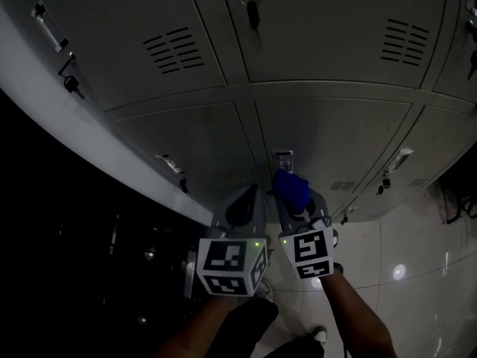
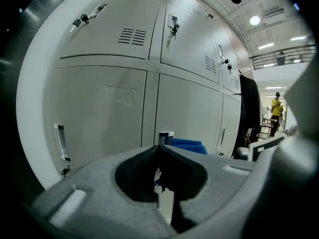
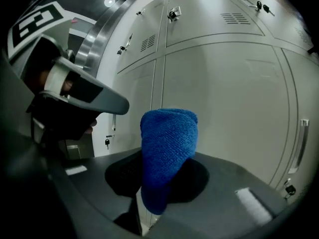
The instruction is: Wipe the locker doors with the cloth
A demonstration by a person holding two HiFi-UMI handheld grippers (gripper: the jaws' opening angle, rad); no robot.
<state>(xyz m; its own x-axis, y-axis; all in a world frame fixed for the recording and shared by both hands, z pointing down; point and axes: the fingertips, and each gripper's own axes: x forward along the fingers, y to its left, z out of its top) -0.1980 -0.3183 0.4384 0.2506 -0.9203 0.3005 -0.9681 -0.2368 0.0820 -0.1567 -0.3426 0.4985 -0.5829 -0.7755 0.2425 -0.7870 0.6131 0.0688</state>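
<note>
The right gripper (image 1: 300, 213) is clamping the cloth (image 1: 291, 187) at frame centre, facing the doors (image 1: 335, 133). The left gripper (image 1: 244, 203) is hovering closed.

Locker hall: banks of grey keyed lockers (image 1: 328, 133).

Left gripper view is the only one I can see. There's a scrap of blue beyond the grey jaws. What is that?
Observer: A blue cloth, bunched up and clamped in the right gripper.
Operator: Where is that gripper?
Observer: In the head view it is right beside the left gripper, and both point at a lower locker door.
Operator: Who holds them?
Observer: A person. The right forearm shows at the bottom of the head view.
</note>
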